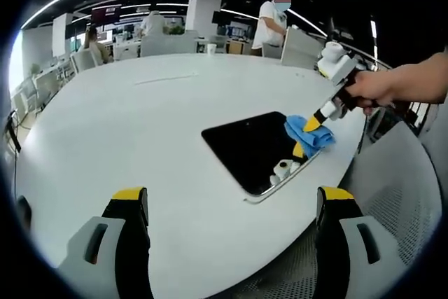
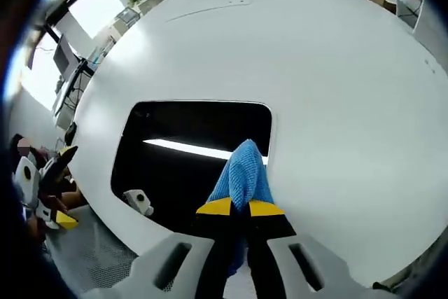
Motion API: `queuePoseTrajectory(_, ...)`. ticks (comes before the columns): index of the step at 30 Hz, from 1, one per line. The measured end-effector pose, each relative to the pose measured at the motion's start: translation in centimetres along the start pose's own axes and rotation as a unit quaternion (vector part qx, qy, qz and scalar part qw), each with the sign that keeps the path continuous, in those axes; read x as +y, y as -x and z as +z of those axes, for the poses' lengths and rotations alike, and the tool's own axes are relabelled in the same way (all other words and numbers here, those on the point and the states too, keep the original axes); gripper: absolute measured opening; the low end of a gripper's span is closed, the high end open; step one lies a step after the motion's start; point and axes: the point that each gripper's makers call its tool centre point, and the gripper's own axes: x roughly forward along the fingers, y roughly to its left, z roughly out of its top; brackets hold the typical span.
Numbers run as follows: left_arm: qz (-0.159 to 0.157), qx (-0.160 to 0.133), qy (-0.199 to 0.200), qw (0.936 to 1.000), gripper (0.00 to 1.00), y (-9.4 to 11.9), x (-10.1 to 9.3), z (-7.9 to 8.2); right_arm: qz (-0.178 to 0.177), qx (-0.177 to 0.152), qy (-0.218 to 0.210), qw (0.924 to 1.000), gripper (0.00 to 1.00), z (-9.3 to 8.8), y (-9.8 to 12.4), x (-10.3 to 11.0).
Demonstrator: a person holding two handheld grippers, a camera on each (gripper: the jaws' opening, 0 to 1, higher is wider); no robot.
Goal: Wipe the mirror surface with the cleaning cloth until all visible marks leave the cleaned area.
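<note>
Right gripper [image 2: 240,207] is clamped on the blue cloth [image 2: 243,171], pressing it onto the mirror's [image 2: 175,166] near edge to wipe, the mirror lying flat on the white table [image 2: 336,68], while the left gripper [image 1: 231,204] hovers open and empty, well clear.

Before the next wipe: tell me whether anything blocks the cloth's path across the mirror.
Nothing visible does. The right claw holds the blue cleaning cloth on the mirror; the dark glass ahead carries only reflections.
</note>
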Motion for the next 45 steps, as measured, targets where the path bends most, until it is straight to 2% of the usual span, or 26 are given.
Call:
queuePoseTrajectory(6,0.001,-0.001,0.005,1.0000,0.99,0.0,0.1,0.1,-0.005,0.000,0.003,1.0000,0.01,1.8,-0.6,-0.5)
queuePoseTrajectory(12,-0.012,0.009,0.000,0.9999,0.99,-0.1,-0.4,-0.2,-0.008,-0.003,0.005,0.9999,0.01,3.3,-1.0,-0.9)
queuePoseTrajectory(20,-0.013,-0.010,0.008,0.9998,0.99,0.1,-0.5,0.4,-0.009,-0.010,0.010,0.9999,0.01,4.4,-1.4,-1.3)
queuePoseTrajectory(24,-0.012,0.006,0.002,0.9999,0.99,-0.2,-0.5,-0.2,-0.017,-0.005,0.019,0.9997,0.01,4.9,-1.6,-1.3)
queuePoseTrajectory(26,-0.022,0.019,-0.009,0.9995,0.99,-0.3,-0.9,-0.7,-0.016,-0.006,0.005,0.9998,0.01,5.3,-1.7,-1.5)
queuePoseTrajectory(33,-0.015,0.012,-0.008,0.9998,0.99,-0.1,-0.7,-0.3,-0.022,-0.019,0.016,0.9994,0.01,6.6,-2.1,-1.8)
queuePoseTrajectory(37,-0.013,0.016,-0.008,0.9997,0.99,-0.1,-0.6,-0.4,-0.024,-0.013,0.018,0.9995,0.01,6.6,-2.1,-1.7)
queuePoseTrajectory(38,-0.011,0.017,-0.009,0.9998,0.99,-0.1,-0.5,-0.4,-0.026,-0.021,0.035,0.9988,0.01,7.0,-2.2,-1.8)
queuePoseTrajectory(40,0.001,0.009,-0.003,1.0000,0.99,0.1,0.0,-0.1,-0.028,-0.021,0.027,0.9990,0.01,7.3,-2.3,-1.8)
queuePoseTrajectory(45,0.001,0.005,-0.001,1.0000,0.99,0.1,0.0,0.0,-0.028,-0.021,0.034,0.9988,0.01,8.0,-2.5,-1.9)
